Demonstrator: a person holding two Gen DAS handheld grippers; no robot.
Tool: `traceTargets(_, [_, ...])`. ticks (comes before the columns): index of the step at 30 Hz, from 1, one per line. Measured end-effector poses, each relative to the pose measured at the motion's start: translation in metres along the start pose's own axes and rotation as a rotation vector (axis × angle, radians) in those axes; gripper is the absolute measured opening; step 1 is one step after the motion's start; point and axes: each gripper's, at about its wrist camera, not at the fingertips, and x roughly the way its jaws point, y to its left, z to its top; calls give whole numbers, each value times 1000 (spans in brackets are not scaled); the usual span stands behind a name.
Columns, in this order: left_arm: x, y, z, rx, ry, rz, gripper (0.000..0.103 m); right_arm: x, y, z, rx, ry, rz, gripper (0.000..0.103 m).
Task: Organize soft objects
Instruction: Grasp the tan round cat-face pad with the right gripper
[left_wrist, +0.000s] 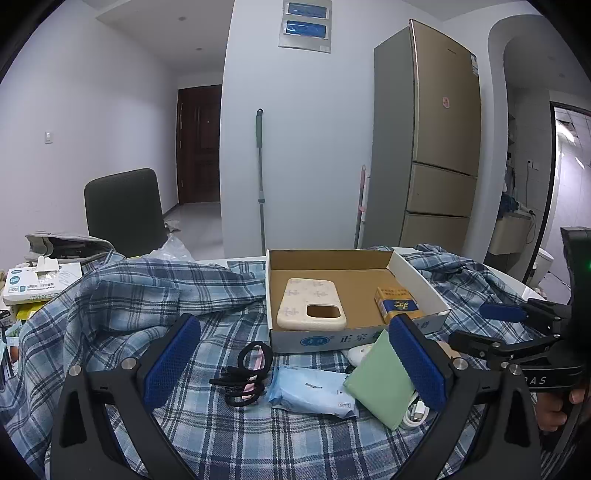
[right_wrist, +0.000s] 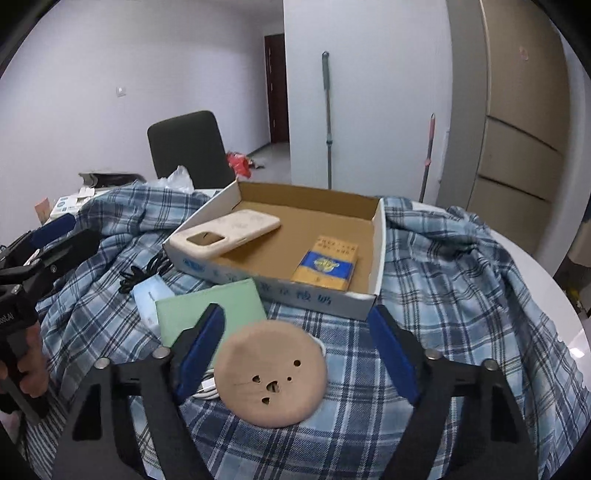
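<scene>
The right gripper (right_wrist: 295, 354) hangs with its jaws spread wide and holding nothing. The round tan pad (right_wrist: 271, 373), possibly a soft coaster, lies flat on the plaid cloth (right_wrist: 443, 258) directly between and just ahead of them, nearer this hand. The cardboard box (right_wrist: 380, 236) sits just beyond. The left gripper (left_wrist: 291, 365), likewise wide open and empty, faces the black hair ties (left_wrist: 245, 373) and the wipes packet (left_wrist: 310, 391).

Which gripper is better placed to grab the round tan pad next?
Probably the right gripper: the round tan pad lies between its open fingers. The left gripper is open over the wipes pack.
</scene>
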Motion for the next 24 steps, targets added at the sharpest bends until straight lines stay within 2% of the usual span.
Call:
traceTargets(16, [1, 0, 0, -9, 1, -1, 103, 28, -2, -10, 5, 202, 81, 77])
traceTargets(24, [1, 0, 0, -10, 1, 0, 103, 38, 5, -14, -27, 253, 121, 77])
